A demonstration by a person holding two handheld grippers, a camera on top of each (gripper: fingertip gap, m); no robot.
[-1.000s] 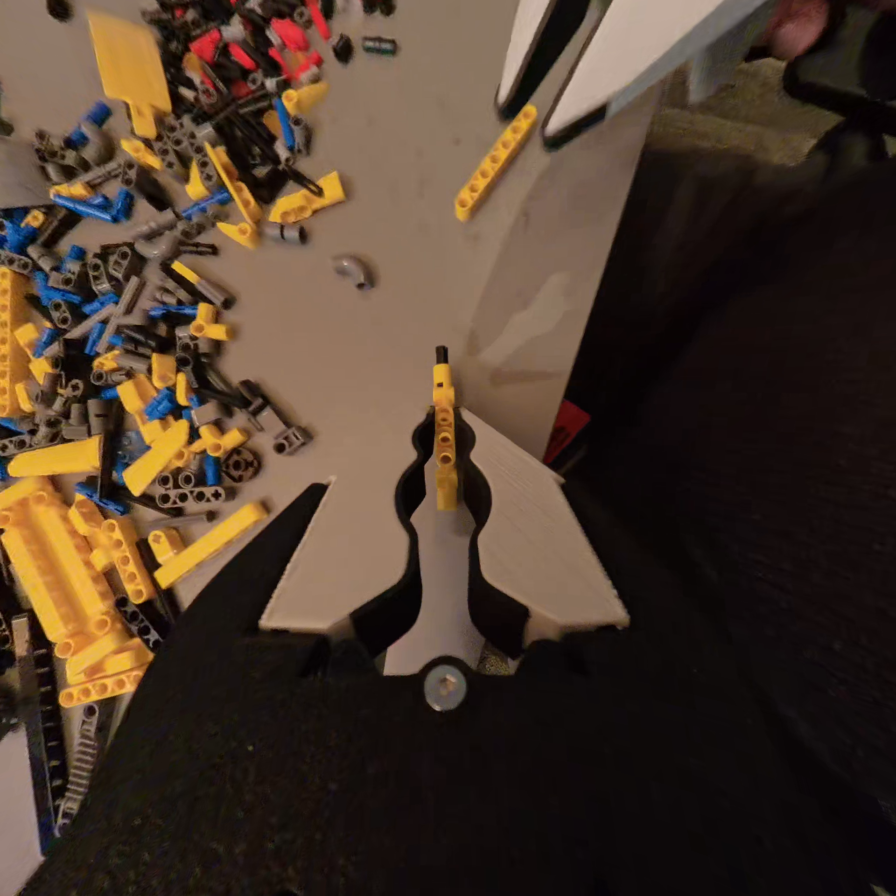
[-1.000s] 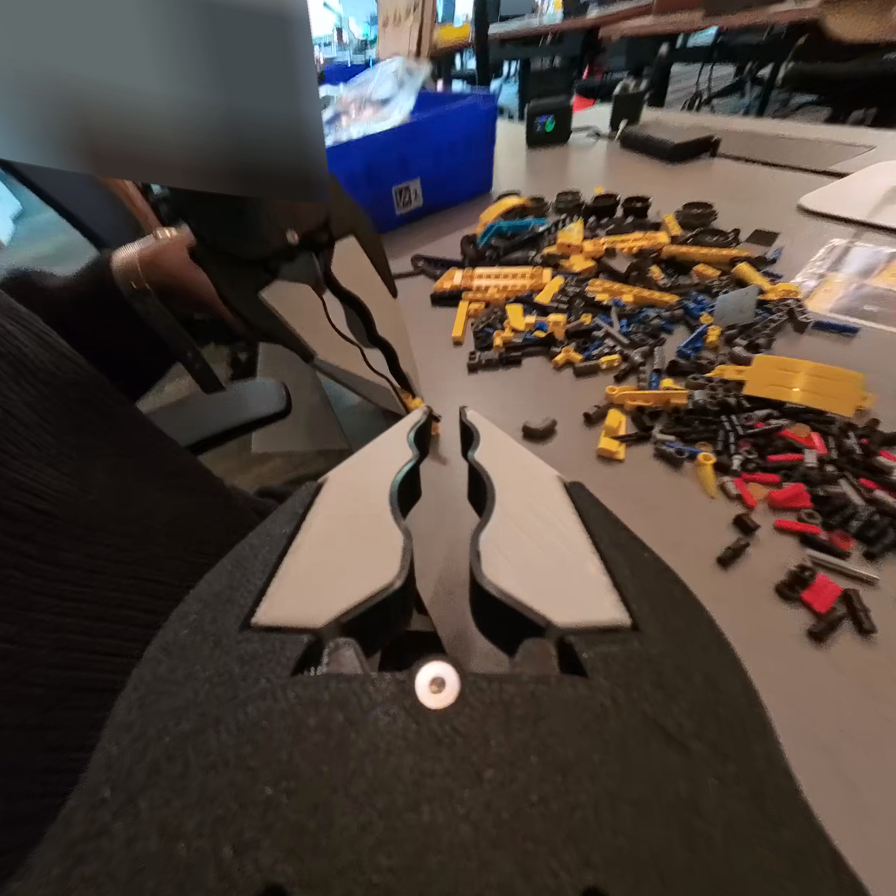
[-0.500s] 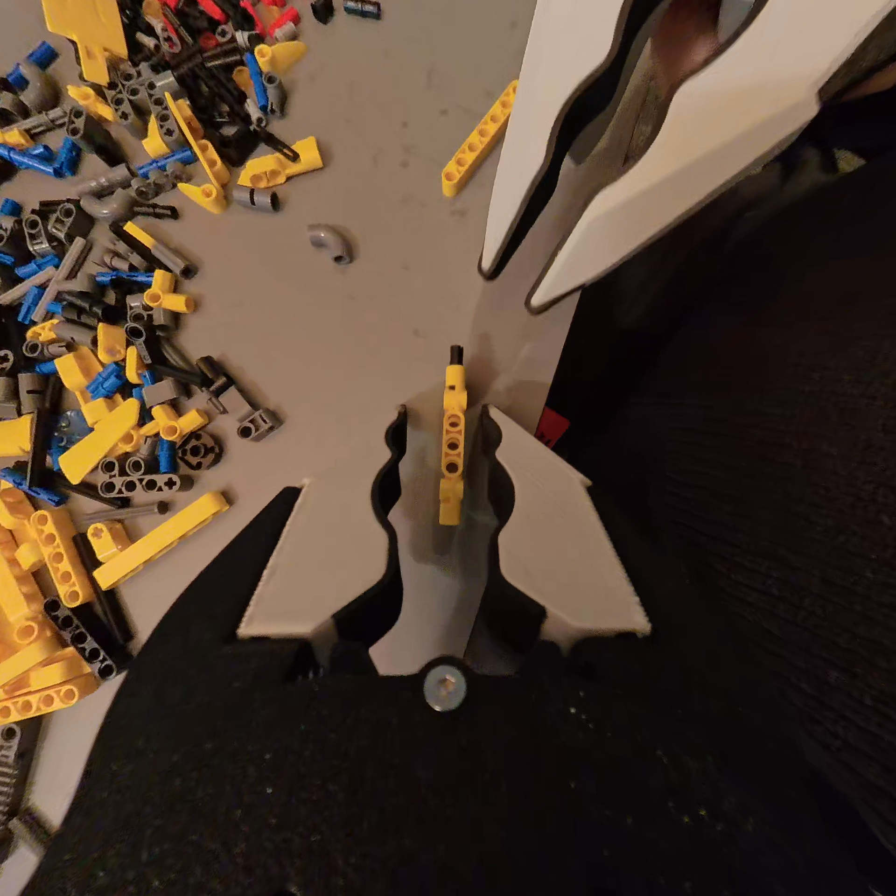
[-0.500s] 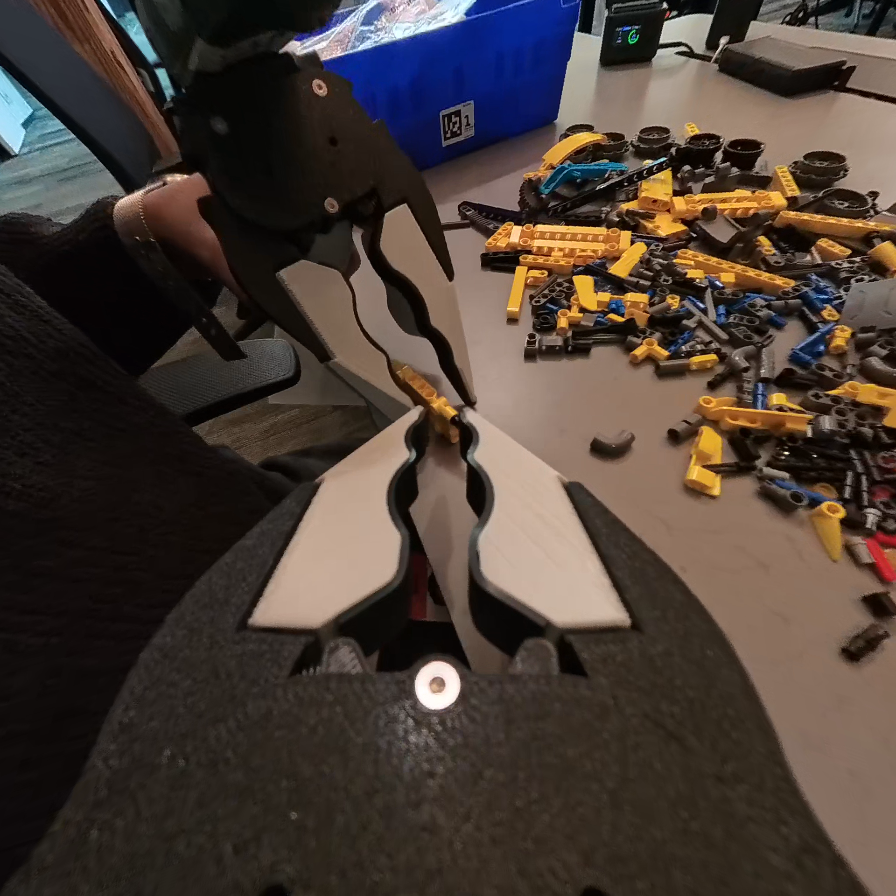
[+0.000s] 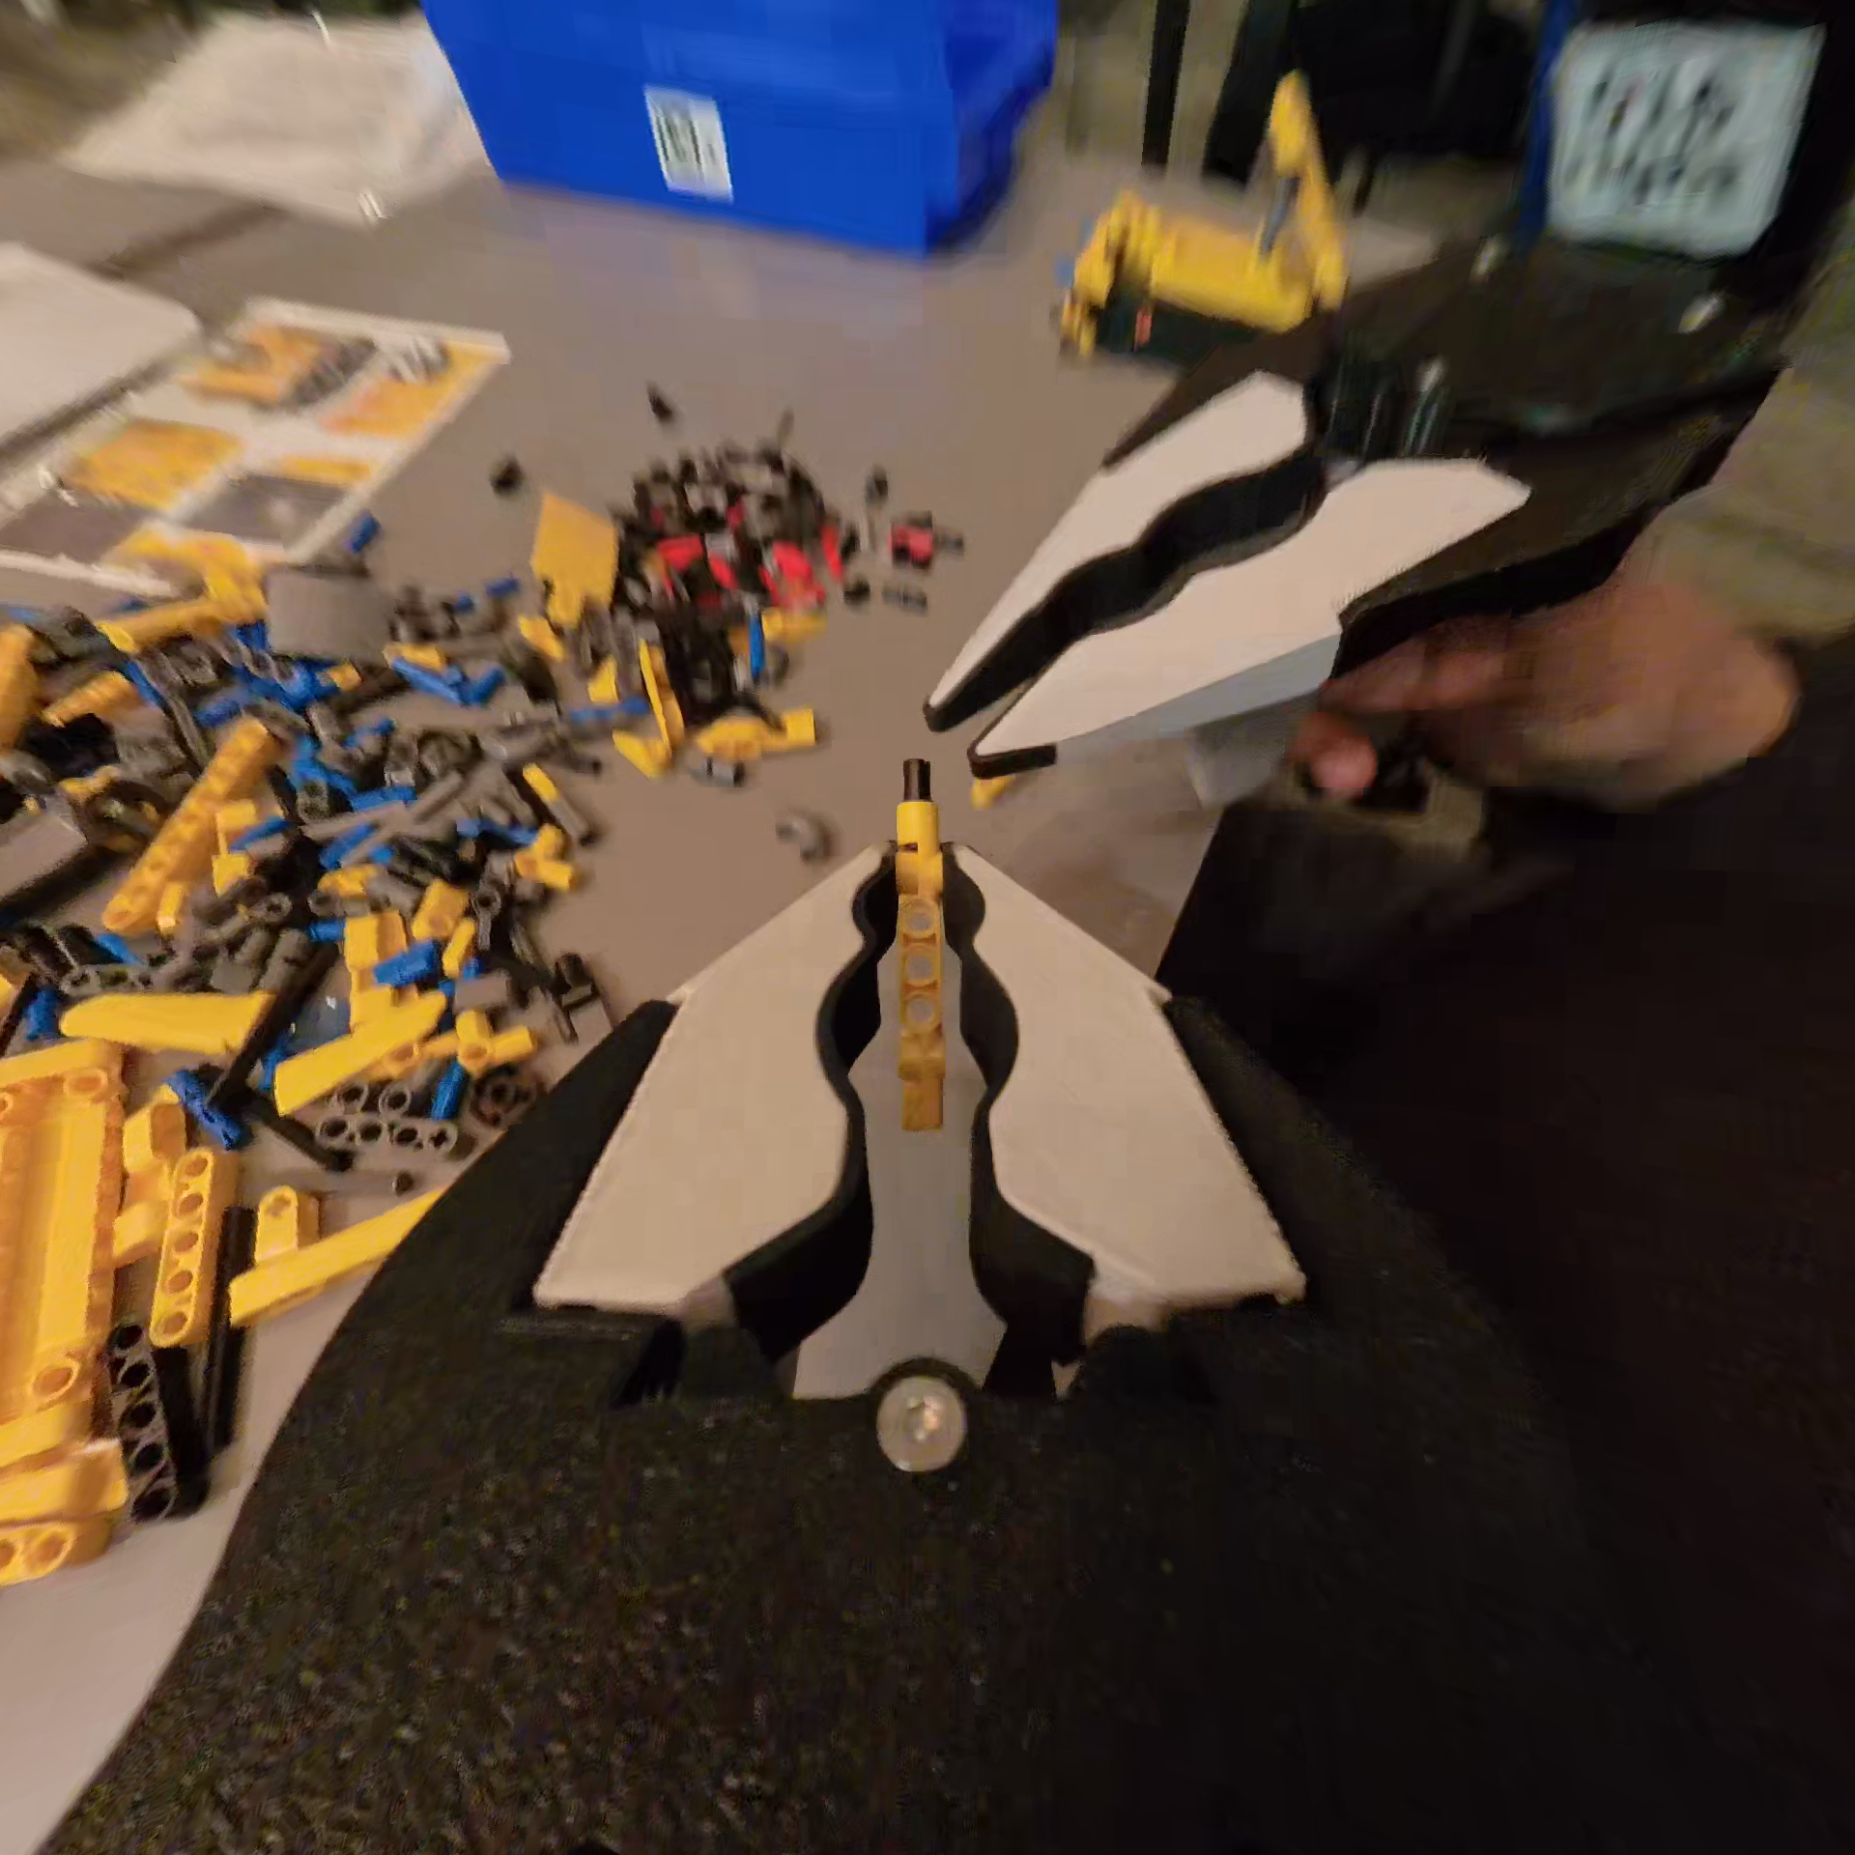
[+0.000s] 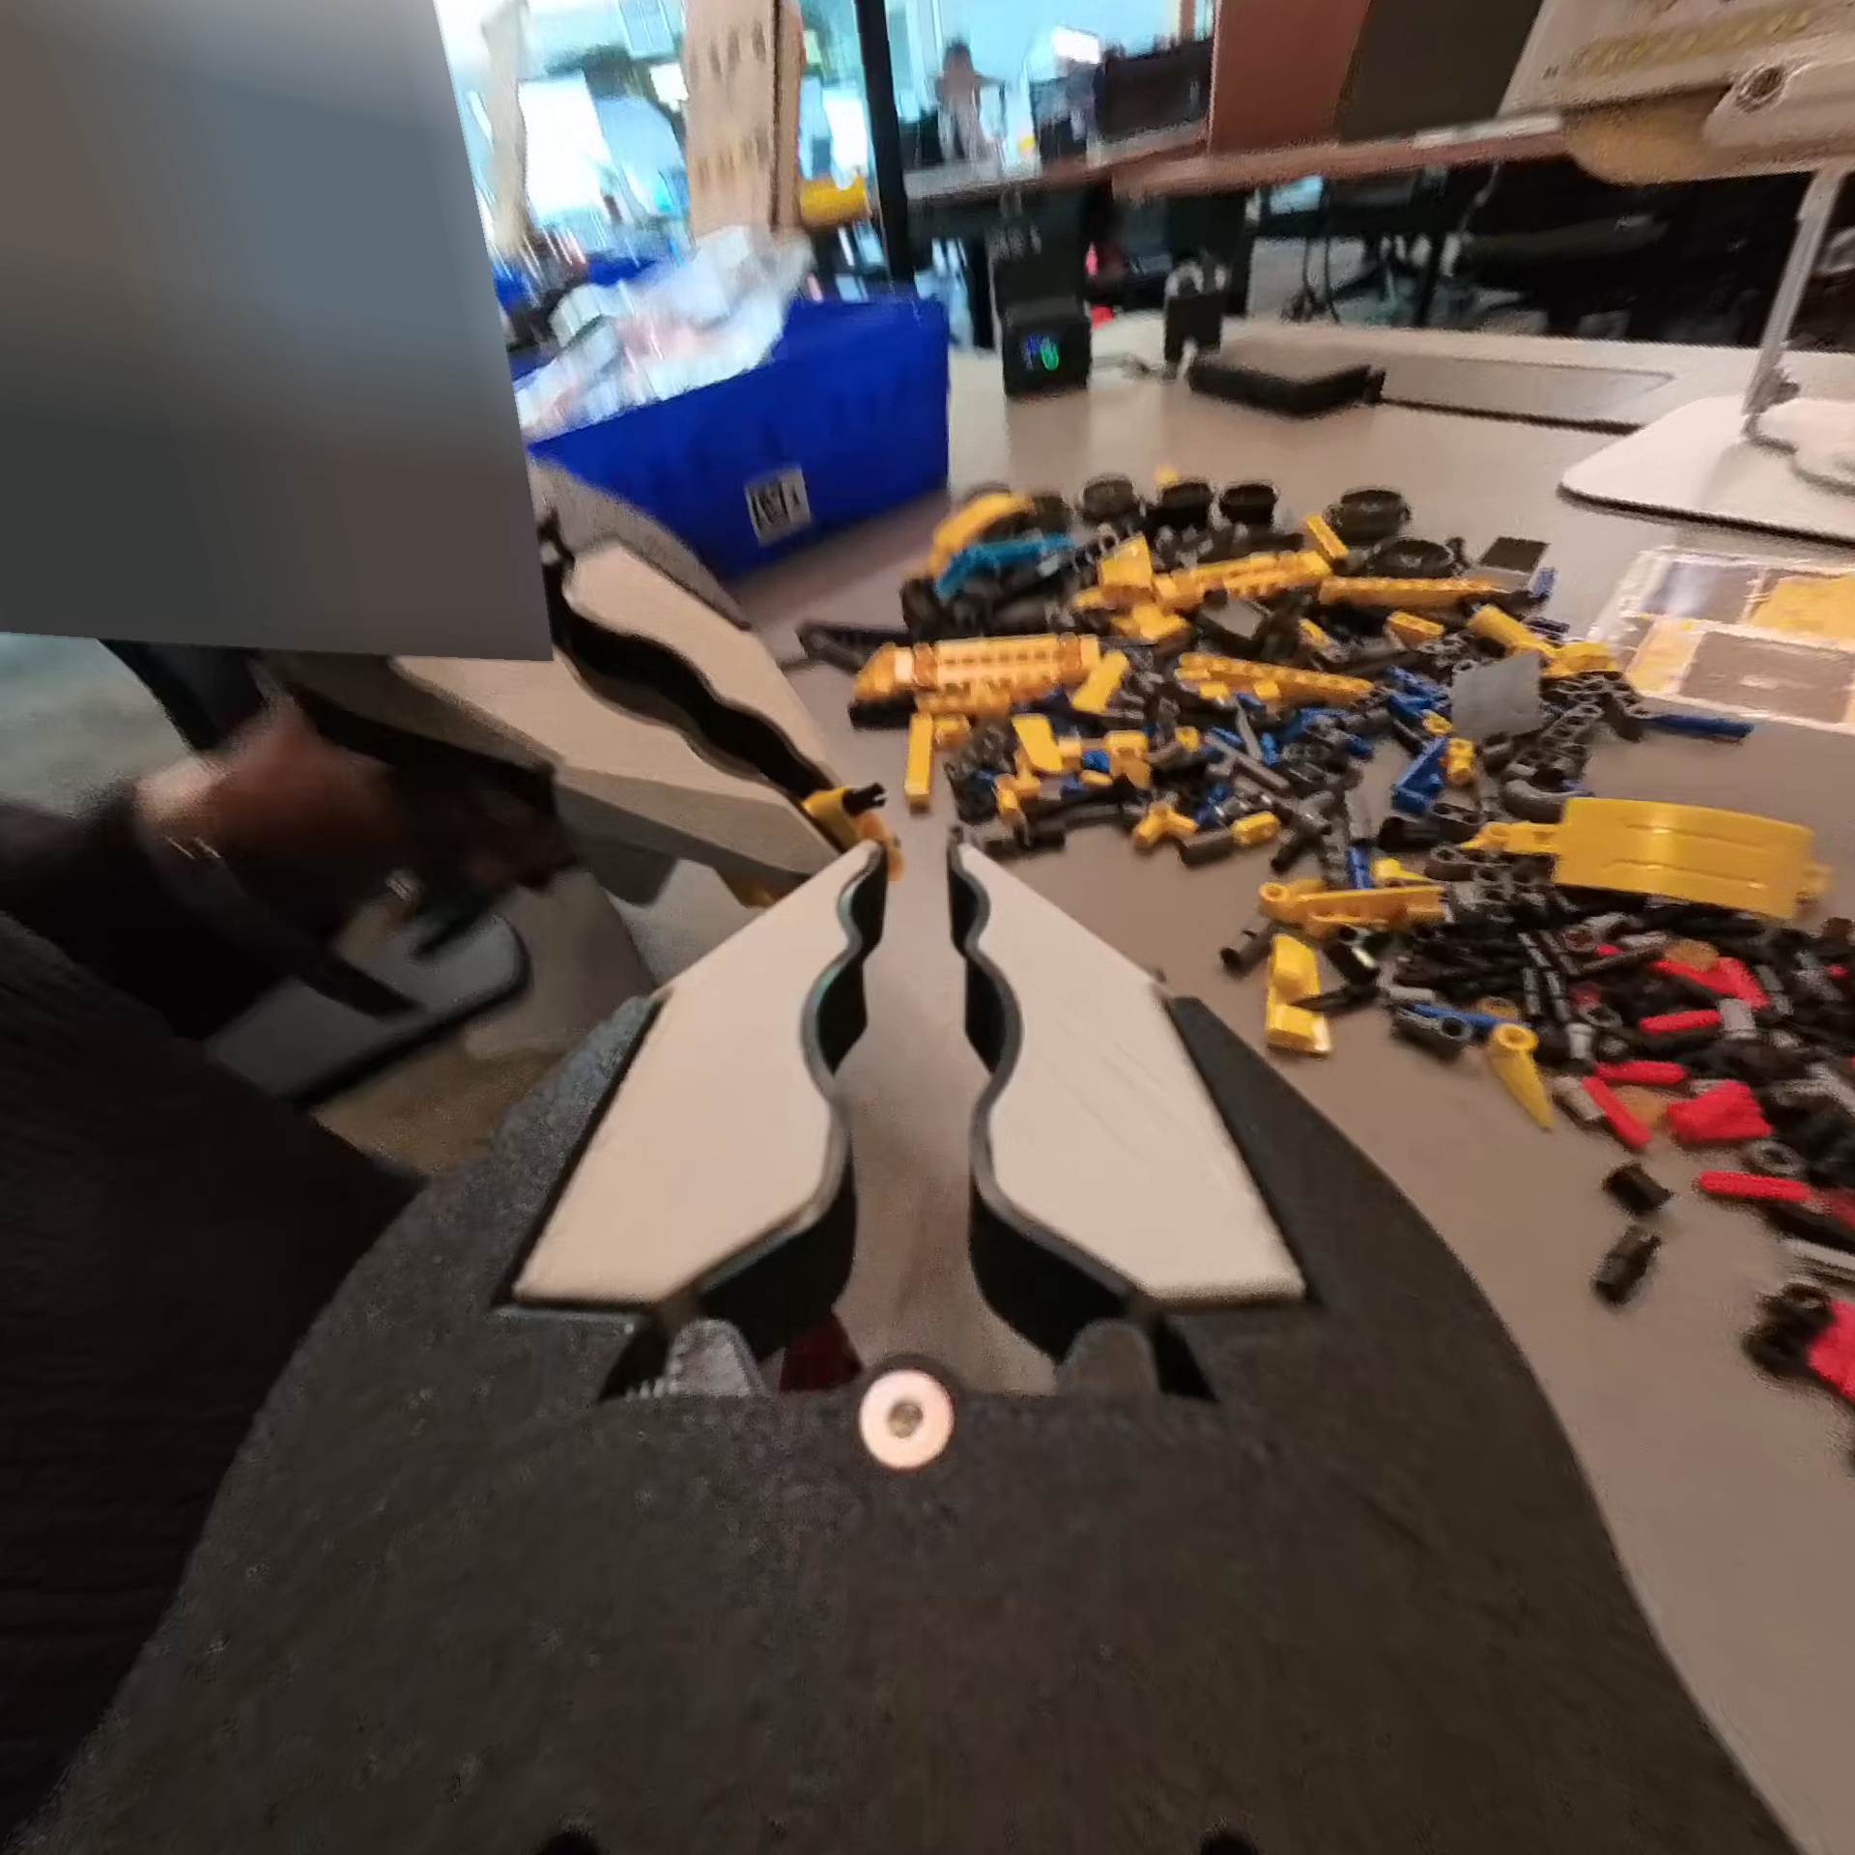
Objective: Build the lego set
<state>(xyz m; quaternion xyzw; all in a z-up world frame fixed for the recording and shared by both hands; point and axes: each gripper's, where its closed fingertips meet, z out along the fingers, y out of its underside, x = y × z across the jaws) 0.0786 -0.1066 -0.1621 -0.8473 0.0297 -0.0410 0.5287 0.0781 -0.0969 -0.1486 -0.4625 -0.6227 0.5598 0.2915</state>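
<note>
My left gripper (image 5: 918, 853) is shut on a short yellow beam (image 5: 918, 989) that stands lengthwise between the jaws. A black pin (image 5: 915, 773) sticks out of the beam's far end, past the fingertips. My right gripper (image 6: 918, 863) is open by a narrow gap and holds nothing. In the left wrist view the right gripper (image 5: 964, 723) comes in from the upper right, held by a hand, with its tips just right of the pin. In the right wrist view the left gripper (image 6: 703, 743) and the yellow beam (image 6: 848, 808) sit just left of my right fingertips.
A large pile of yellow, blue, black and red building parts (image 5: 402, 803) covers the grey table (image 6: 1506, 1506). A blue bin (image 5: 763, 110), a printed sheet (image 5: 251, 422) and a partly built yellow model (image 5: 1195, 271) lie farther back. The table edge (image 5: 1184, 903) runs beside both grippers. Left and right tips are no more than a few centimetres apart.
The left gripper has tilted up from looking down at the table to looking across it, still gripping the beam. The right gripper has swung to the upper right, its tips staying near the pin.
</note>
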